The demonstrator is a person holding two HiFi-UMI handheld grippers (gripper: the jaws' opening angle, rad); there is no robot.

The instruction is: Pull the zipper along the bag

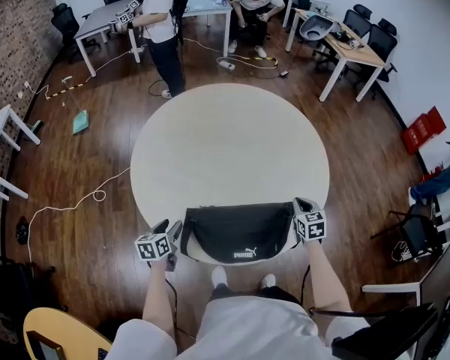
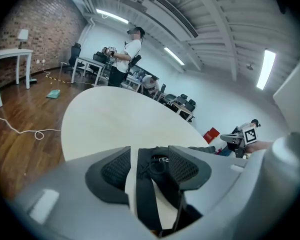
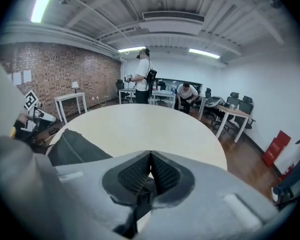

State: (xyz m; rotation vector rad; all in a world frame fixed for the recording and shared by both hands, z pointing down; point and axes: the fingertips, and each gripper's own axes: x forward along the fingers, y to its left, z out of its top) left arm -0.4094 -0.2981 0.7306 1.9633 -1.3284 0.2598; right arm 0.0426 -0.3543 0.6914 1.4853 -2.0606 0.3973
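While pinched at its right end by right gripper (image 3: 150,156), jaws closed on dark tab (image 3: 141,197) | bag (image 1: 240,235): flat at near edge of table (image 1: 225,141) | left gripper (image 2: 150,159): spread wide around zipper pull (image 2: 161,160), not pressing | progress: finished or unstarted, cannot tell

White wordmark "PUMA" (image 1: 246,254), printed low on the side of the black bag (image 1: 236,229) that faces me, at the near edge of the round table (image 1: 225,148). The cubes on my left gripper (image 1: 169,229) and my right gripper (image 1: 300,205) bear square black-and-white coded markers, patterns without letters.
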